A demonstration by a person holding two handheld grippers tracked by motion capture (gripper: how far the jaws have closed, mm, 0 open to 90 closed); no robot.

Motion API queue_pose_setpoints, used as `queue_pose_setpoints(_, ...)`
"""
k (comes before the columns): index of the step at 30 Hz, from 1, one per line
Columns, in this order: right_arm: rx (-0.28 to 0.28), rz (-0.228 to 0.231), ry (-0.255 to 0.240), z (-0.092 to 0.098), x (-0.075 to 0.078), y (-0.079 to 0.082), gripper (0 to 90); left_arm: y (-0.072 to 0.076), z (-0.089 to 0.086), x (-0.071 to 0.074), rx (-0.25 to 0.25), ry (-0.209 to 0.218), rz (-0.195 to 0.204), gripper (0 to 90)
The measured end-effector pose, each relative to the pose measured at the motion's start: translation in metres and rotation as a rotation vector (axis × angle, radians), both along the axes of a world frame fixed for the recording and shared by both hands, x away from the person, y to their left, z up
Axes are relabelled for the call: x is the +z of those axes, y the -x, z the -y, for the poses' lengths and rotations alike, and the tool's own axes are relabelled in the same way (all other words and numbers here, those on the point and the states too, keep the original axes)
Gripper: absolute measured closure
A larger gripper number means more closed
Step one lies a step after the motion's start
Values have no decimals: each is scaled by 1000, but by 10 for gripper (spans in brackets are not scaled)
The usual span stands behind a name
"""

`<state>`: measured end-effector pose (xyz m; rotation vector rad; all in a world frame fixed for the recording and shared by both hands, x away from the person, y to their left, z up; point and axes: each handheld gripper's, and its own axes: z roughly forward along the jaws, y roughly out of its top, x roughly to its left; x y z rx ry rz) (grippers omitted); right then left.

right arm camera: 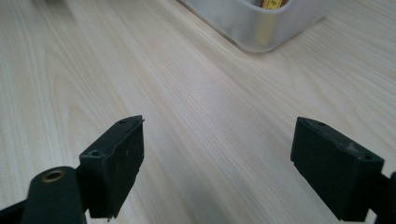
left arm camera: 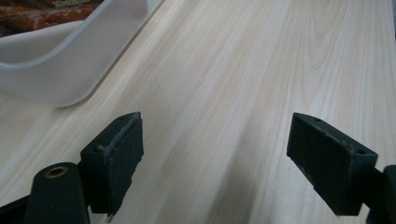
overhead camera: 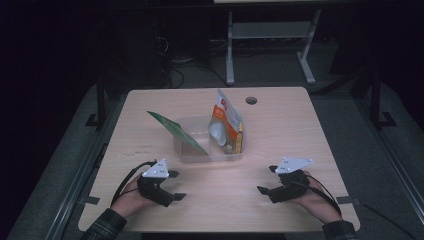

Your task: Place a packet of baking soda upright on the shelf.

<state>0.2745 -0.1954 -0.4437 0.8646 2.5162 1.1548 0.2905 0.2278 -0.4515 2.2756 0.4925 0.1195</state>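
A clear plastic bin (overhead camera: 210, 150) sits at the middle of the light wooden table (overhead camera: 285, 130). A green bag (overhead camera: 177, 132) leans out over its left side, and an orange and white pouch (overhead camera: 226, 120) stands in its right part. My left gripper (overhead camera: 176, 185) rests low at the front left, open, with nothing but bare wood between its jaws (left arm camera: 215, 154). At the front right my right gripper (overhead camera: 266, 180) is open too, its jaws wide over bare table (right arm camera: 217, 158). Each gripper points inward, toward the table's middle.
The bin's corner (left arm camera: 56, 79) lies up and left of the left jaws, and another corner (right arm camera: 261, 28) is ahead and right of the right jaws. A round cable hole (overhead camera: 251, 100) is at the table's far edge. Table legs (overhead camera: 230, 45) stand on the dark floor beyond.
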Motion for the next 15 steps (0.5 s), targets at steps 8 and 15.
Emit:
queue_pose_setpoints(8,5,2,-3,0,1,1,162,0,1,0,-6,-10,4,182)
queue_pose_setpoints(15,9,10,-6,-2,2,1,154,0,1,0,-7,-7,3,182)
